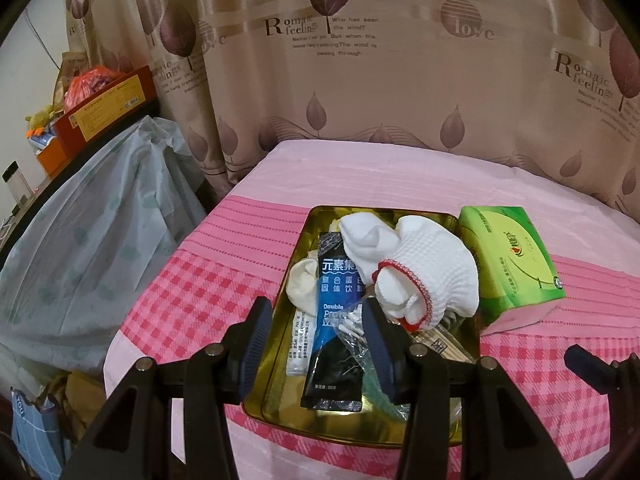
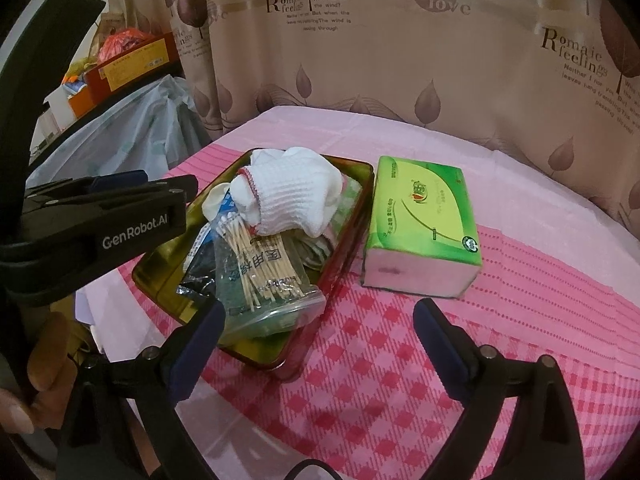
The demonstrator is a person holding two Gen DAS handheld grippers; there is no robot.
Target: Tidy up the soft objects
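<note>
A white knit glove point(image 1: 424, 268) with red-trimmed cuff lies crumpled in the tin point(image 1: 280, 312), beyond both jaws, which stand open and empty.

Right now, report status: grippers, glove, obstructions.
Left gripper open over gold tin, right gripper open, empty. White glove piled in tin. Tissue pack beside tin.

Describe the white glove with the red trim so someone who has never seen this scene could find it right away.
On the pink checked cloth stands a gold metal tin, with a green tissue pack beside it. The glove lies on top of the pile in that tin. It alone is white ribbed knit with a red-edged cuff, unlike the dark sachet and the bag of cotton swabs under it.
</note>
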